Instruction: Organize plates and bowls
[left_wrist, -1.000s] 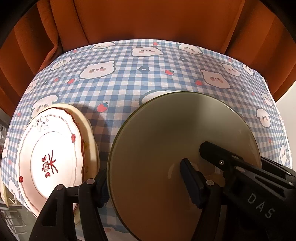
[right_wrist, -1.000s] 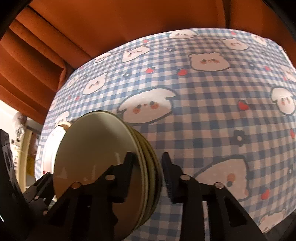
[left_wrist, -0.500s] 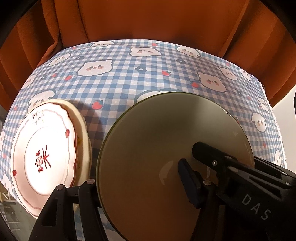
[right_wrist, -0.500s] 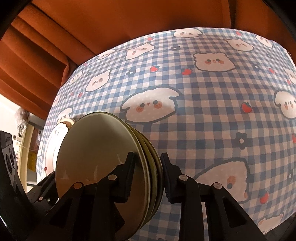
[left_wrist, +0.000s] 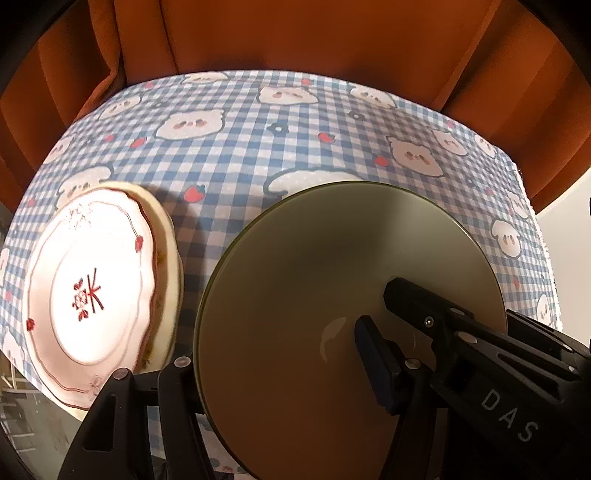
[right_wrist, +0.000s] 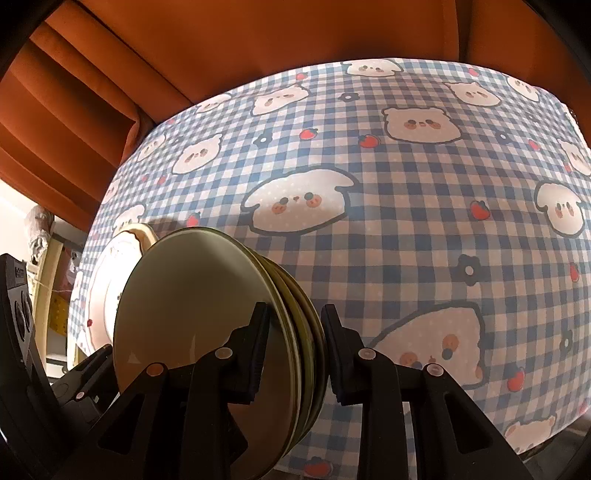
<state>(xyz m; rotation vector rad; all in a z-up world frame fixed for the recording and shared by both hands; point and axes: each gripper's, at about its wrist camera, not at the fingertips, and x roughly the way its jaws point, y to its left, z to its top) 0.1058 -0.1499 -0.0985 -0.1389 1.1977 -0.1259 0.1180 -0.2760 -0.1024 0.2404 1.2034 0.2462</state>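
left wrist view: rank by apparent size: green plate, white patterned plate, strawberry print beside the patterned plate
1. green plate, though it sits nearest the camera, so its lead over the next is unsure.
2. white patterned plate.
3. strawberry print on the tablecloth, clearly smallest.

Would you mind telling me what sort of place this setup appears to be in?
Probably a home dining corner: a table under a bear-print gingham tablecloth, stacked olive-green plates beside white floral plates, and orange curtains behind.
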